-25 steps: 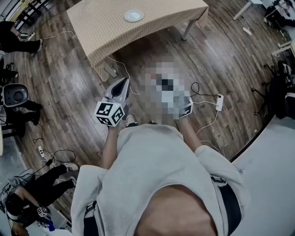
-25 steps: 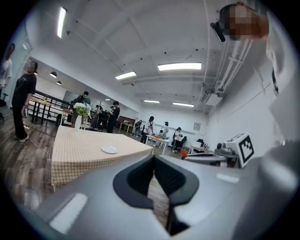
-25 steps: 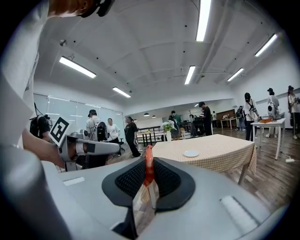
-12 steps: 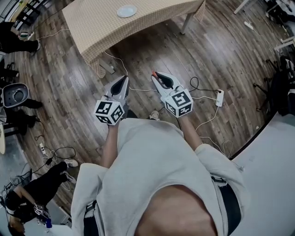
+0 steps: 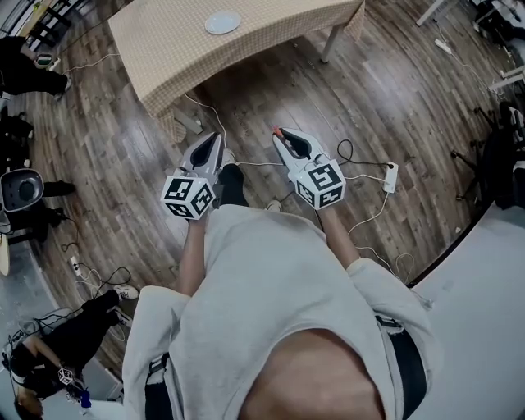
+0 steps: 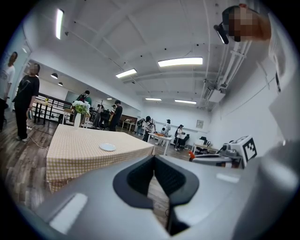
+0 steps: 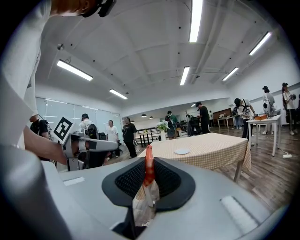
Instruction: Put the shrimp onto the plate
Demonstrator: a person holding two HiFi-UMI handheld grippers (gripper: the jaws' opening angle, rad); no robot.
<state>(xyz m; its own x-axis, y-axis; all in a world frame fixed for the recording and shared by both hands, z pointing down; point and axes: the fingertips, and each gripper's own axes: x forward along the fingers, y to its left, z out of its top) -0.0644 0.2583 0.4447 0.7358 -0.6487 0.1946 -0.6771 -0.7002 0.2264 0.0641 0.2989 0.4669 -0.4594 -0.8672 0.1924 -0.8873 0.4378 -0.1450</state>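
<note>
A white plate (image 5: 222, 22) lies on the checked tablecloth of a table (image 5: 279, 29) well ahead of me across the wooden floor. My right gripper (image 5: 279, 134) is shut on an orange-red shrimp (image 7: 149, 165), whose tip pokes up between the dark pads. In the right gripper view, the plate (image 7: 182, 151) and table (image 7: 213, 143) sit beyond the jaws. My left gripper (image 5: 216, 139) is held beside the right one; in its own view its jaws (image 6: 154, 158) meet with nothing between them. The plate (image 6: 107, 147) shows at the left there.
A white power strip (image 5: 390, 182) and loose cables lie on the floor to the right. People sit along the left edge (image 5: 25, 70) and lower left (image 5: 57, 336). A metal table leg (image 5: 331, 45) stands at the table's right corner. A dark shoe (image 5: 232, 182) shows between the grippers.
The table and plate have slid slightly up and left in the head view as the person steps forward. A dark shoe has come into view. Both grippers keep their pose.
</note>
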